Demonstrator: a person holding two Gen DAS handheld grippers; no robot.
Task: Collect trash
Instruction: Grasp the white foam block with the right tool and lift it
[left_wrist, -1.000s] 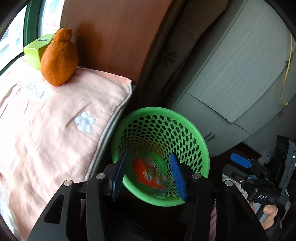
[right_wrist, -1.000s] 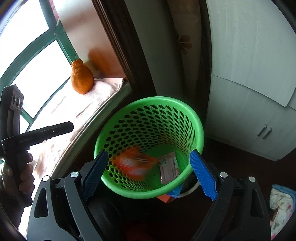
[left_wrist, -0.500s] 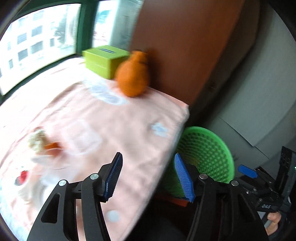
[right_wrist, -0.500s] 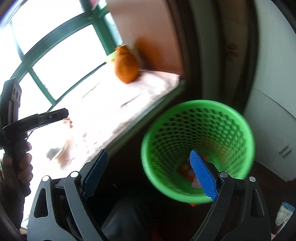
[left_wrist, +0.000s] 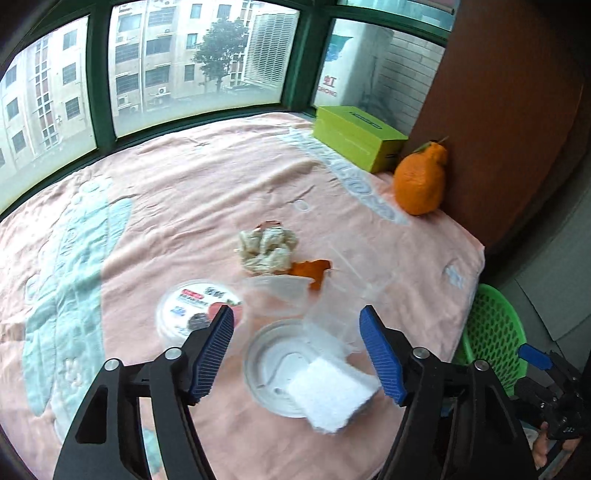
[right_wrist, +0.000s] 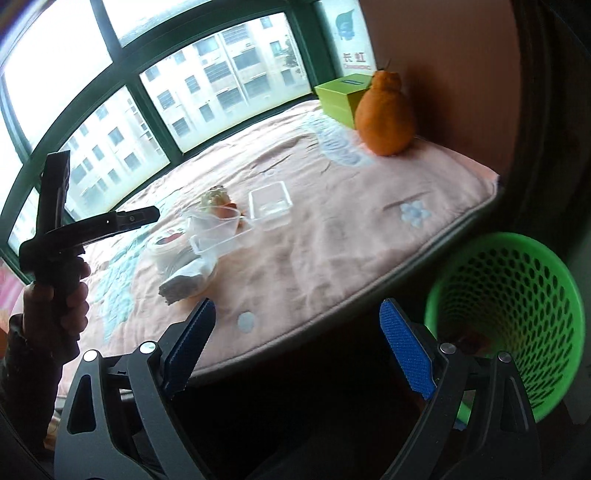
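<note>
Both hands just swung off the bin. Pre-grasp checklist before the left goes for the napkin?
1. Left gripper empty, jaws opening: ok.
2. Right gripper empty, open: ok.
3. White napkin between the left fingers' line: ok.
4. Napkin free of other trash: not ok, lies on the white lid.
5. Green basket upright beside the cushion, reachable: ok.
6. Orange fruit and green box clear of the path: ok.

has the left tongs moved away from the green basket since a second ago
Yes. The left tongs, jaws opening and empty, now hang over the white lid on the pink blanket, with the green basket off to their right.
</note>
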